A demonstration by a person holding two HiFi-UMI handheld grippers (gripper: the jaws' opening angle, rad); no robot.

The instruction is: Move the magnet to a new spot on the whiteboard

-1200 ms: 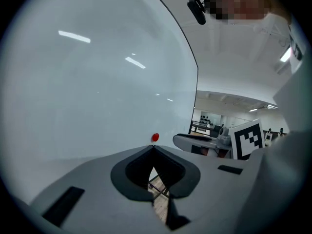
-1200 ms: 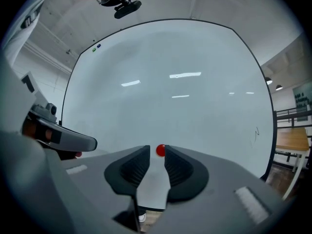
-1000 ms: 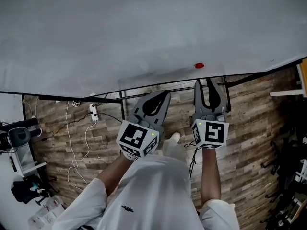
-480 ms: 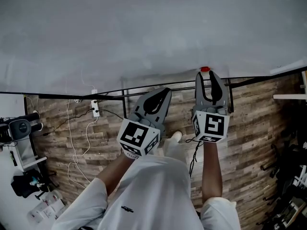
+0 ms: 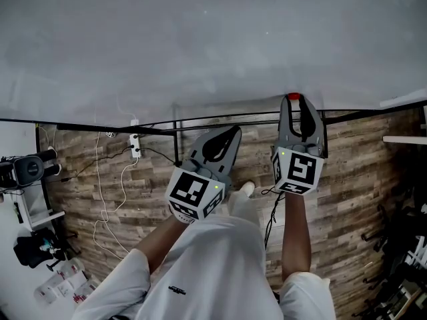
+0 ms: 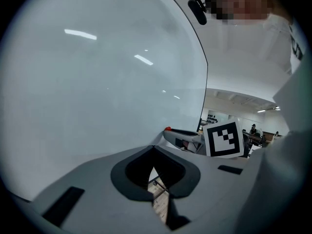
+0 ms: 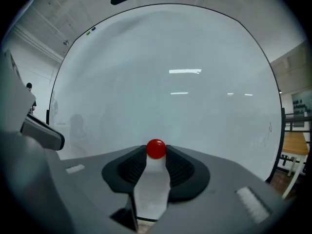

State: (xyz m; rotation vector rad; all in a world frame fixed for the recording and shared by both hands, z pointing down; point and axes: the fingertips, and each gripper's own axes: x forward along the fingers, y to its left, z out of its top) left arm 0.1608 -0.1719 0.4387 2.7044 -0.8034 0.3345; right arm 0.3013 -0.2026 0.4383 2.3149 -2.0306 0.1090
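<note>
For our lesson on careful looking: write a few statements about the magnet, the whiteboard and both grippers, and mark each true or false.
1. The magnet is red. True.
2. The magnet sits between the right gripper's jaws. True.
3. The right gripper's jaws are pressed together. False: they stand wide apart, having just been opening.
4. The left gripper holds the magnet. False: its jaws are together, empty, back from the whiteboard.
5. The whiteboard is covered in writing. False: it is almost bare.
</note>
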